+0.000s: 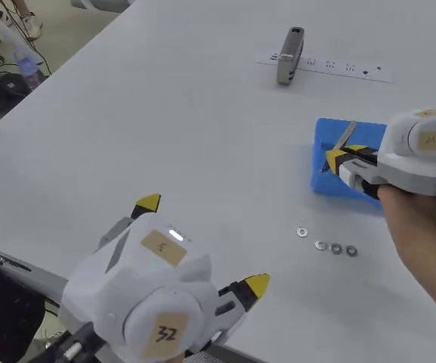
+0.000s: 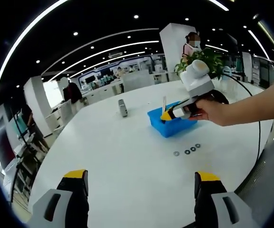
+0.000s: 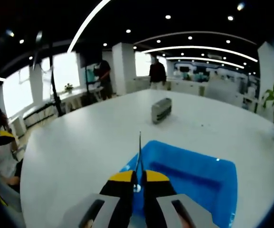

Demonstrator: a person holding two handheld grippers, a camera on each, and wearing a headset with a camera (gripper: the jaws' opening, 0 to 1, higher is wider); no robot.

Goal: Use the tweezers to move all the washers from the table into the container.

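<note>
Head view: four washers (image 1: 327, 243) lie on the white table (image 1: 165, 113) beside the blue container (image 1: 329, 184), with the right gripper (image 1: 337, 159) clamping tweezers (image 1: 344, 138) above it. Left gripper view: the left gripper (image 2: 141, 183) gapes wide, empty. Right gripper view: the tweezers' tips nearly meet, and any load cannot be told.

Bare table (image 1: 202, 151) is left around the washers (image 1: 335, 247); the container (image 1: 325, 185) is overhung by the right gripper (image 1: 335, 160) and tweezers (image 1: 345, 136).

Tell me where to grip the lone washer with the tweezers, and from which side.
Pinch the rim of the lone washer, probably one tweezers tip through its hole, from above, on the side away from the other three washers. It lies flat on the table, so only the ring offers a bite.
</note>
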